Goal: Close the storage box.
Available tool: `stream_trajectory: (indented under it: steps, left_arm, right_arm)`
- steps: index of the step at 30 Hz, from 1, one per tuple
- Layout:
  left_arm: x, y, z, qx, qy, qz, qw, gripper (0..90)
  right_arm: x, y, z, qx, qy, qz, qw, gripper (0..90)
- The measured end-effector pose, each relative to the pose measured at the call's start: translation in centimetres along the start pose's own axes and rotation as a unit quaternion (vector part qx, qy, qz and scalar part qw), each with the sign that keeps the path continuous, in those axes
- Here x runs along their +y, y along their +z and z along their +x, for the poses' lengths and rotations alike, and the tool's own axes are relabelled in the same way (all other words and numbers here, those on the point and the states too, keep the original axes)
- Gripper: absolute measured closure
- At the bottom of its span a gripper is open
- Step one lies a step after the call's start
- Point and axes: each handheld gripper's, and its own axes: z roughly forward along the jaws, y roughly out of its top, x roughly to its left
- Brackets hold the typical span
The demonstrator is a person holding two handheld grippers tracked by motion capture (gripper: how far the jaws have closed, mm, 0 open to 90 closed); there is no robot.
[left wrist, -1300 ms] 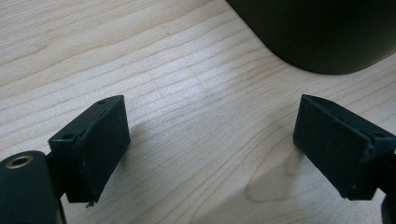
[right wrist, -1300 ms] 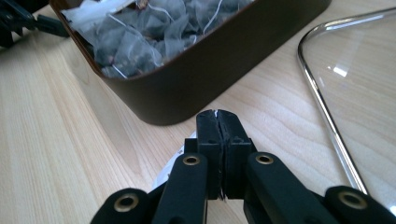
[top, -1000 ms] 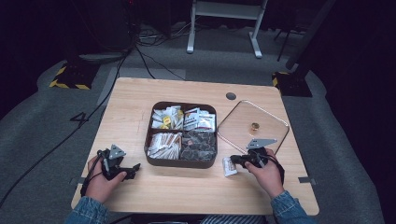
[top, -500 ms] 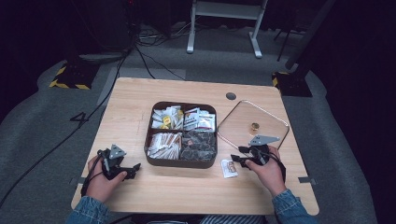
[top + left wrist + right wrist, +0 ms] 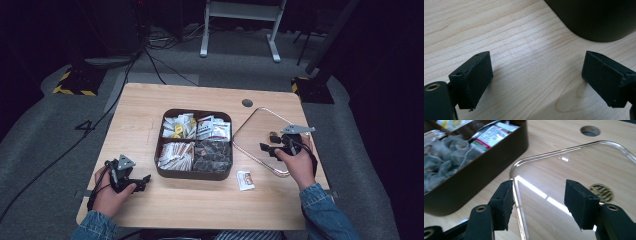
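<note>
Clear plastic, the flat lid (image 5: 262,140) lies on the wooden table (image 5: 150,107) at centre right of the high view, just beside the dark four-compartment box (image 5: 194,144) that it seems meant to cover. The box sits mid-frame, filled with sachets and tea bags. One loose sachet (image 5: 245,180) lies on the table below the box's lower right corner.

The right gripper (image 5: 537,203) hovers over the lid's near edge, its jaws moderately wide and holding nothing; in the right gripper view the rim (image 5: 517,195) runs up just inside the left-hand jaw. At lower left of the high view, the left gripper (image 5: 536,77) rests low over bare wood with its jaws wide apart and empty, the box's rounded corner (image 5: 596,20) in the upper right of its own view.

If the lid is the target, the risks are plain. It is thin, slick and flat on the table, so the jaws could slide off the rim or push it away. A grip at one edge could let it swing and knock the box. The loose sachet could be swept aside.
</note>
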Motion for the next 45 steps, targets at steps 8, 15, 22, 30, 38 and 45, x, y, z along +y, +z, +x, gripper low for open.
stream_trajectory:
  steps: [8,15,22,30,38,45]
  left_arm:
    - [0.0,0.0,0.0,0.000,0.000,0.000,1.0000,10.1]
    - [0.0,0.0,0.0,0.000,0.000,0.000,1.0000,10.0]
    - [0.0,0.0,0.0,0.000,0.000,0.000,1.0000,10.0]
    - [0.0,0.0,0.0,0.000,0.000,0.000,1.0000,10.0]
    - [0.0,0.0,0.0,0.000,0.000,0.000,1.0000,10.1]
    - [0.0,0.0,0.0,0.000,0.000,0.000,1.0000,10.0]
  right_arm:
    - [0.6,0.9,-2.9,-0.028,0.016,0.019,0.9993,36.2]
    - [0.5,2.3,-4.8,-0.062,0.009,0.033,0.9975,35.6]
    - [0.4,3.9,-5.8,-0.075,0.021,0.058,0.9953,38.3]
    - [0.3,4.7,-6.3,-0.077,0.033,0.057,0.9949,44.0]
    - [-0.7,5.1,-7.4,-0.086,0.030,0.061,0.9939,45.9]
    - [-1.0,5.5,-7.4,-0.070,0.045,0.066,0.9943,57.0]
